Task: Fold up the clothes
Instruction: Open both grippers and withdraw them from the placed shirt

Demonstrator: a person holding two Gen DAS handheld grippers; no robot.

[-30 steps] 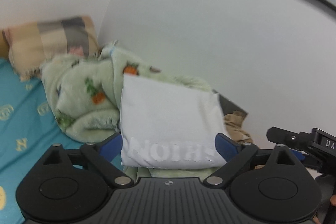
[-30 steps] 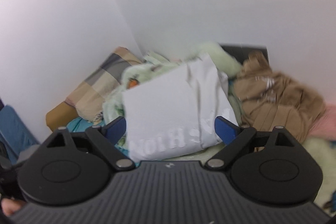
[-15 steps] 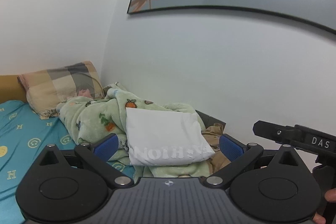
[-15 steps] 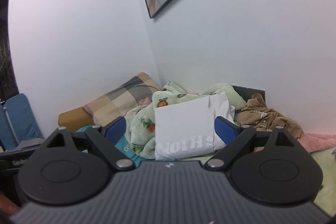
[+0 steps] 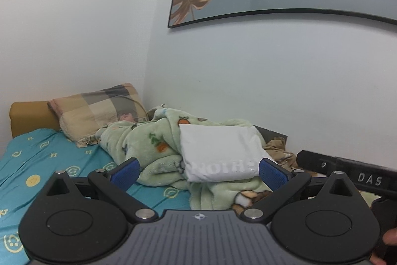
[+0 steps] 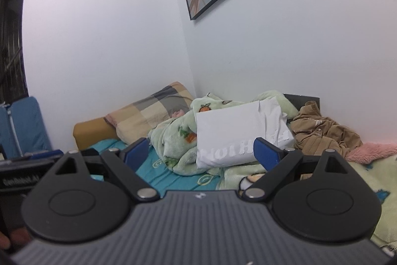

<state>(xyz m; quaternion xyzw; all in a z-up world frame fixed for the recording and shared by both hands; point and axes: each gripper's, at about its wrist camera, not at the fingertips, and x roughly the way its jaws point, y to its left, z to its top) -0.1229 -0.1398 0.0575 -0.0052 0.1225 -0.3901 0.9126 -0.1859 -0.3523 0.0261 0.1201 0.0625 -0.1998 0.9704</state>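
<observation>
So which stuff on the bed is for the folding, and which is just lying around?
For the folding:
- folded white shirt, resting on the blanket
- crumpled brown clothes, not yet folded
- left claw and right claw, both open and empty

Just lying about:
- green fleece blanket
- checked pillow
- pink fluffy thing

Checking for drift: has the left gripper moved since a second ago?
Yes. The left gripper has backed away from the folded white shirt, which looks smaller against the green fleece blanket.
</observation>
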